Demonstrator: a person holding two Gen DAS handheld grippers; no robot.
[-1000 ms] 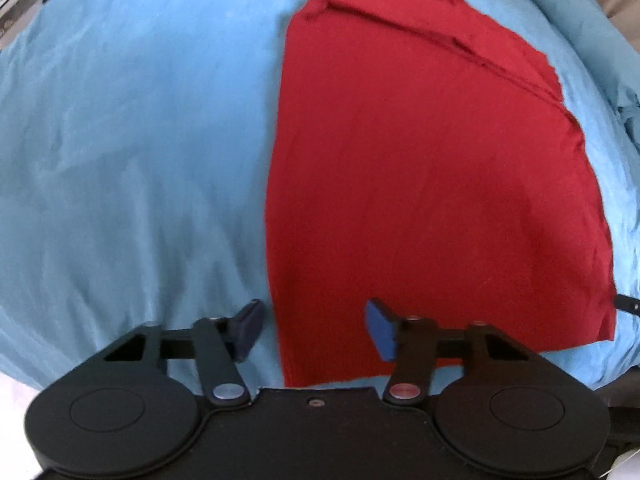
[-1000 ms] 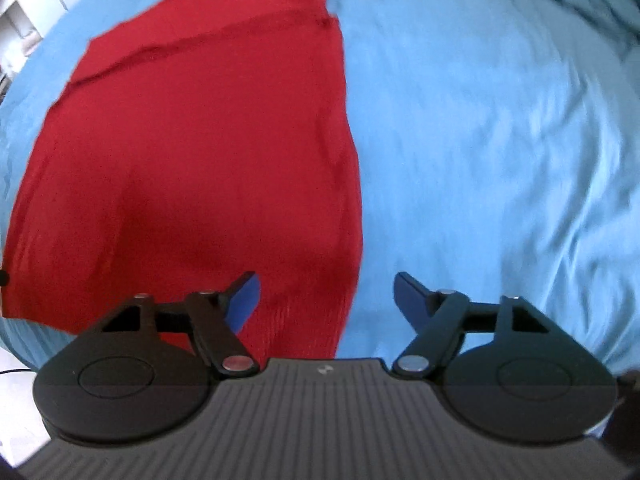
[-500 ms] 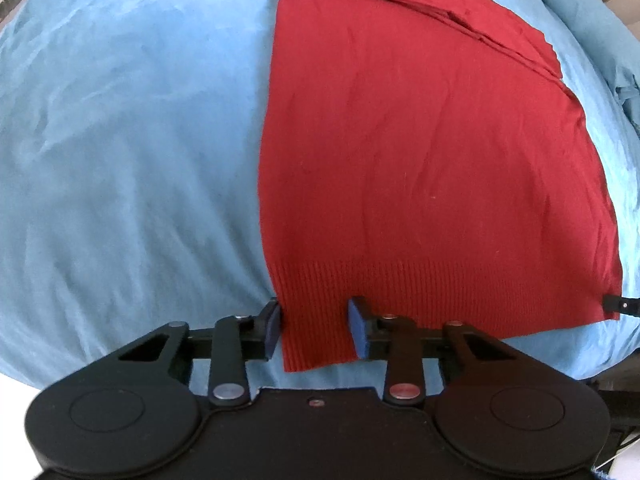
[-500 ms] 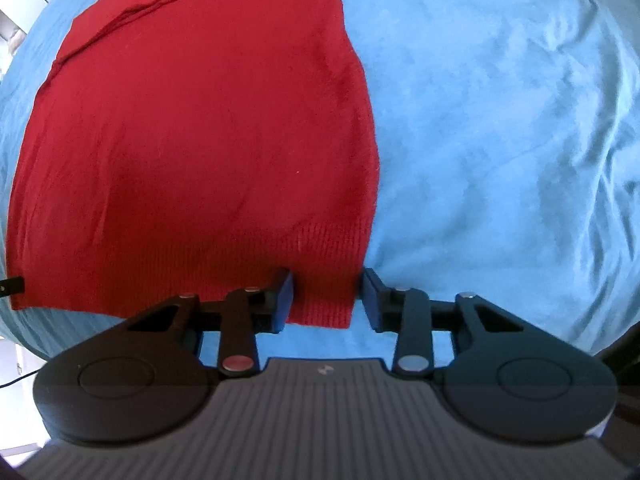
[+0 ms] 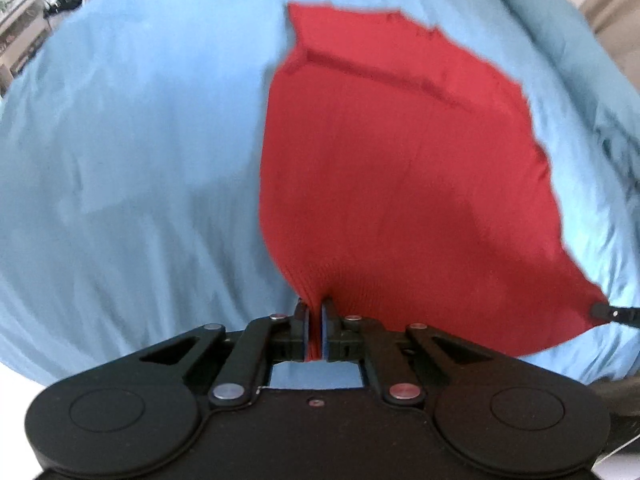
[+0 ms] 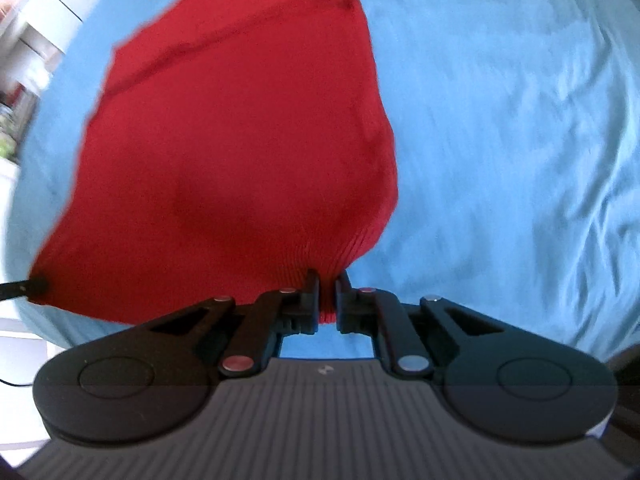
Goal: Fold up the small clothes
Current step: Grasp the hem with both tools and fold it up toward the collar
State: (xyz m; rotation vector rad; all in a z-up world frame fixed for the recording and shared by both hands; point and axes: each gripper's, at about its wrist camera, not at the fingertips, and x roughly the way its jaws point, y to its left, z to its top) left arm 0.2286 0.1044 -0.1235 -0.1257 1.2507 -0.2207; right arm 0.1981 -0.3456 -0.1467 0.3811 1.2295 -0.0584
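Note:
A red knit garment [image 5: 400, 168] lies on a light blue bedsheet [image 5: 120, 160], its ribbed hem nearest me and a folded band across its far end. My left gripper [image 5: 315, 312] is shut on the hem's near left corner, which bunches up between the fingers. In the right wrist view the same garment [image 6: 240, 140] fills the left half, and my right gripper [image 6: 328, 284] is shut on the hem's near right corner. Both corners are lifted off the sheet, so the hem sags between them. The other gripper's tip shows at each view's edge.
The blue bedsheet [image 6: 520, 140] spreads wide around the garment with soft wrinkles. Rumpled blue bedding [image 5: 560, 20] lies at the far right. Room furniture [image 5: 20, 20] shows beyond the bed's far left edge, and white furniture [image 6: 48, 0] at the right view's top left.
Both grippers have closed on the hem corners and lifted them. The hem, flat half a second ago, now bunches at each gripper and the cloth billows up.

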